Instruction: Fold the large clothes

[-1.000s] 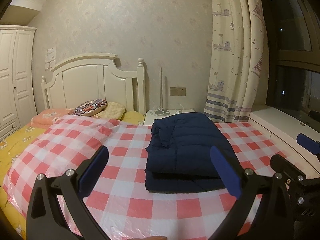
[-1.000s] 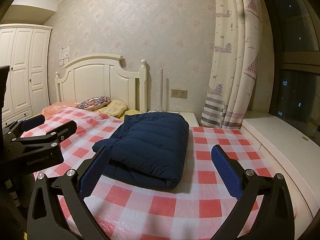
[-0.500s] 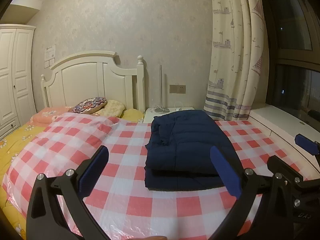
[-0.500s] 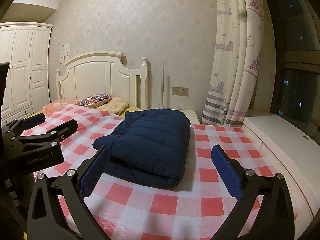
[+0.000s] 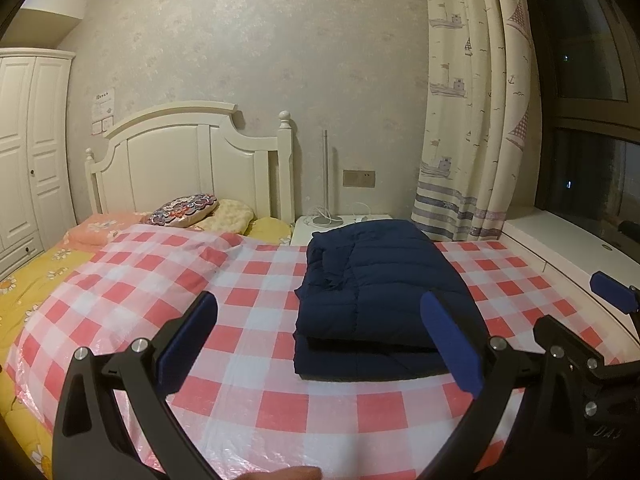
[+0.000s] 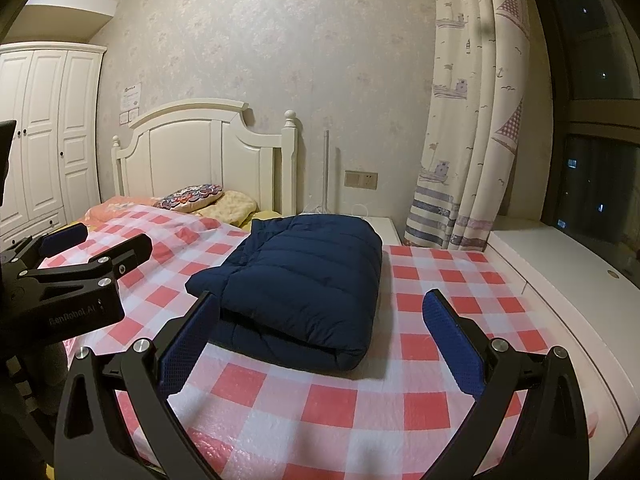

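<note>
A dark navy padded jacket (image 5: 380, 292) lies folded in a thick rectangle on the red-and-white checked sheet (image 5: 256, 320) over the bed; it also shows in the right wrist view (image 6: 304, 280). My left gripper (image 5: 318, 340) is open and empty, held above the sheet short of the jacket's near edge. My right gripper (image 6: 320, 336) is open and empty, held above the sheet in front of the jacket. Each gripper shows in the other's view: the right one at the right edge (image 5: 576, 320), the left one at the left edge (image 6: 96, 244).
A white headboard (image 5: 192, 164) and pillows (image 5: 184, 210) stand at the far end of the bed. A white nightstand (image 5: 340, 226) with a thin lamp is behind the jacket. A curtain (image 5: 472, 120), a white window ledge (image 5: 560, 248) and a wardrobe (image 5: 28, 152) flank the bed.
Both grippers have drawn back and risen slightly from the jacket. Both stay open. The jacket has not moved.
</note>
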